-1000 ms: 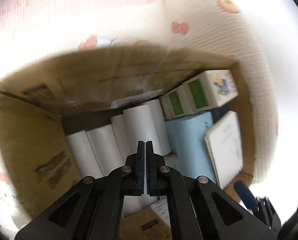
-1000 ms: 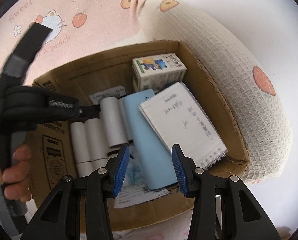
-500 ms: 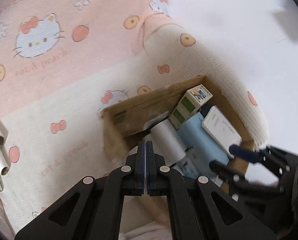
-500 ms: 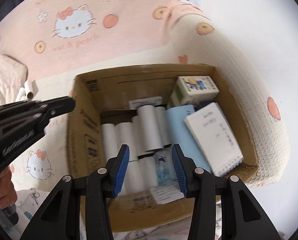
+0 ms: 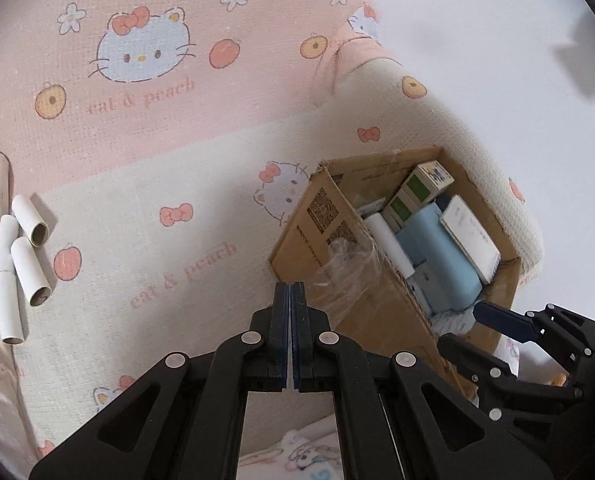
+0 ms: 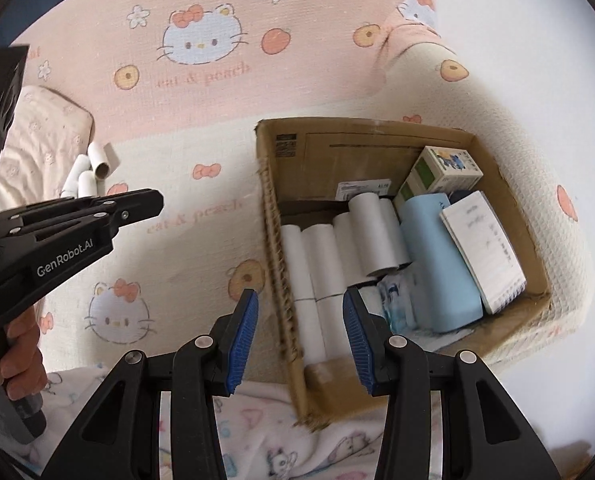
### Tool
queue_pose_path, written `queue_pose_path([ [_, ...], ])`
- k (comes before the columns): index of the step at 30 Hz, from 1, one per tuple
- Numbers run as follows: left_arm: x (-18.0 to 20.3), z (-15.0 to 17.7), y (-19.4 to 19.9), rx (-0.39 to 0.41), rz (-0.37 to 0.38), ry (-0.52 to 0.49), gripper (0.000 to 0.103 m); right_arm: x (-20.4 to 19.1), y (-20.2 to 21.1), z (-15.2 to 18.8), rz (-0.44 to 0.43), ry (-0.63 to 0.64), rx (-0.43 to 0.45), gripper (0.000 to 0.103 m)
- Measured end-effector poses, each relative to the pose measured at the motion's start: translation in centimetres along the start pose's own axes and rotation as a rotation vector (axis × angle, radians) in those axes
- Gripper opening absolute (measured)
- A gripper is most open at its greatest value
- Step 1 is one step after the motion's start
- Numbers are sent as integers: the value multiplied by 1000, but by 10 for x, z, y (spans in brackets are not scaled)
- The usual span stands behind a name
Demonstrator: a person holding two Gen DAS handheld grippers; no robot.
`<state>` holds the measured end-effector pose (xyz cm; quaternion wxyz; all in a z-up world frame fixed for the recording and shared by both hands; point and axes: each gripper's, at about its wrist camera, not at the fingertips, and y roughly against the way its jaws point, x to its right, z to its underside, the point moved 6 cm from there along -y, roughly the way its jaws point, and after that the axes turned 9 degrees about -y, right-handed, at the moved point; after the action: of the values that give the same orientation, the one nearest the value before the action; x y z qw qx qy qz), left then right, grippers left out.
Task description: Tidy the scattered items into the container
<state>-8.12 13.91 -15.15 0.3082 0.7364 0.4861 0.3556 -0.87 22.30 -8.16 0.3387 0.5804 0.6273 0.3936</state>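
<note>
A cardboard box [image 6: 497, 164] sits on a Hello Kitty sofa, also in the left wrist view [image 5: 325, 220]. It holds white paper rolls [image 6: 325, 256], a light blue pouch [image 6: 437, 256], a white notebook [image 6: 485, 248] and a green-and-white carton [image 6: 445, 168]. Several white rolls [image 5: 21, 264] lie loose on the seat at far left, also in the right wrist view [image 6: 89, 172]. My left gripper [image 5: 291, 300] is shut and empty, left of the box. My right gripper [image 6: 299, 336] is open and empty, above the box's near left wall.
The pink sofa back [image 5: 137, 56] rises behind the seat. A padded armrest [image 6: 569, 208] hugs the box's right side. A cream cushion [image 6: 37, 136] lies beside the loose rolls. A printed blanket [image 6: 265, 440] lies at the front edge.
Both grippers have pulled back out of the box and up. My left gripper has swung left over the seat, bringing the loose rolls into view. It stayed shut; the right stayed open.
</note>
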Motion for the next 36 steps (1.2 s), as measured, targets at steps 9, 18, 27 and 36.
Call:
queue_pose_path([
  [9,40,13,21,-47,-9,-177,10,-13,23,3,76,45,1,42],
  [18,53,-13,47,-50,-33,-258,75,6,37,-11,153,30,14,68],
  [27,66,-23,58,-65,-42,-274,76,18,51,-18,120,-18,38,68],
  [36,78,-28,62,-53,-42,-286,77,30,61,-17,103,-48,65,68],
])
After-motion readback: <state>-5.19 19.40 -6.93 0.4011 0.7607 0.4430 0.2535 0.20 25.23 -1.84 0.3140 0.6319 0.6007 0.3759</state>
